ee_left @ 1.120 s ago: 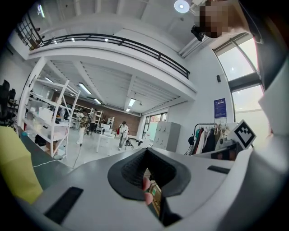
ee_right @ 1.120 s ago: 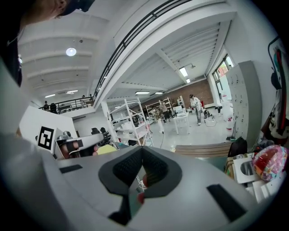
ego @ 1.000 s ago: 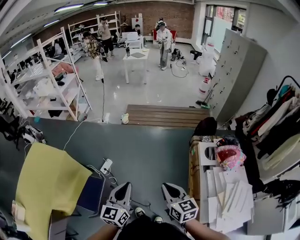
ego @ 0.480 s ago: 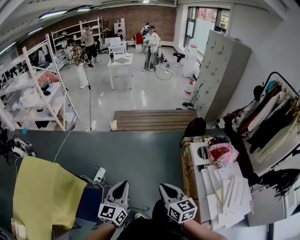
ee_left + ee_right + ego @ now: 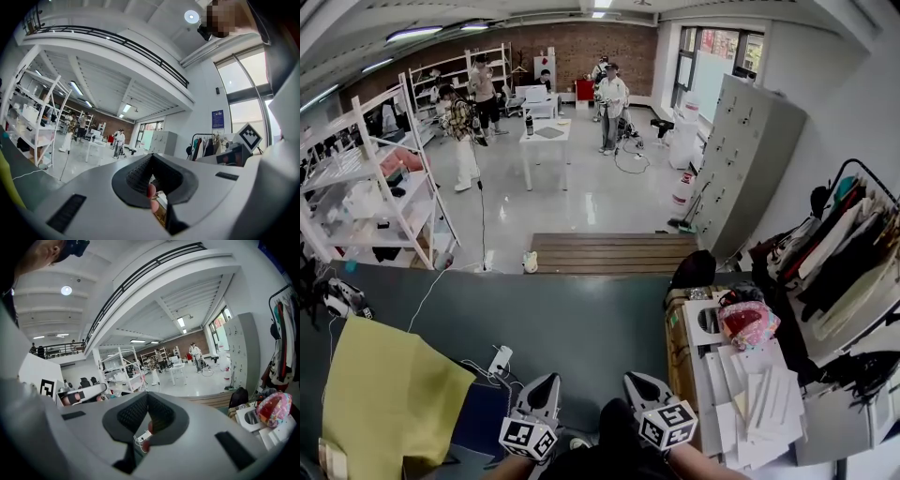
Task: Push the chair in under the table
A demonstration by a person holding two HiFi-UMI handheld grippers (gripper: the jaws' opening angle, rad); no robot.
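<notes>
Two tools sit low in the head view: the left gripper and the right gripper, each with jaws clenched together on nothing. Just left of them is a dark blue shape, possibly the chair, half under a yellow cloth on the grey-green floor. A paper-strewn desk stands to the right, with white shelving and grey lockers beyond. The print on a blue wall sign is too small to read.
</notes>
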